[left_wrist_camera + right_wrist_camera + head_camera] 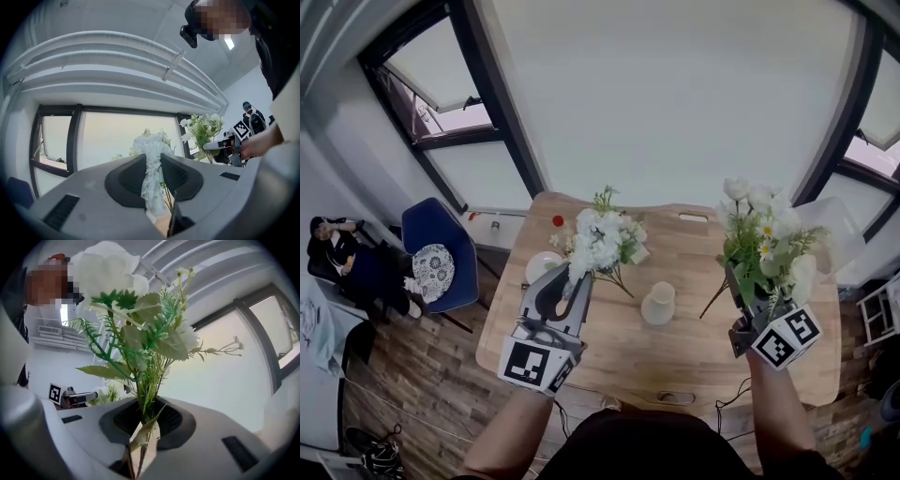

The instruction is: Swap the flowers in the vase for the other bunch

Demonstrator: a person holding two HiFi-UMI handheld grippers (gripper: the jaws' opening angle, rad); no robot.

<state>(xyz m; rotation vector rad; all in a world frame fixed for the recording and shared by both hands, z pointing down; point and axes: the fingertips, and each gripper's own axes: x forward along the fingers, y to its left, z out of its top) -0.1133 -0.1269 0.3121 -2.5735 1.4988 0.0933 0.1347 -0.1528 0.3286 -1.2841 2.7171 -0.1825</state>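
Observation:
A small white vase [657, 305] stands on the middle of the wooden table [694, 361] with no stems in it. My left gripper [570, 284] is held above the table to the vase's left, shut on the stems of a bunch of white flowers [602, 239]. In the left gripper view the pale wrapped stem [152, 176] is pinched between the jaws. My right gripper [741, 289] is to the vase's right, shut on the stems of a green and white bunch [764, 234]. The right gripper view shows these green stems [144, 401] clamped between the jaws.
A white dish [541, 266] and a small red object [558, 221] lie near the table's far left corner. A blue chair [441, 248] stands left of the table, with a seated person [342, 253] beyond it. A pale bag [836, 230] sits at the table's right edge.

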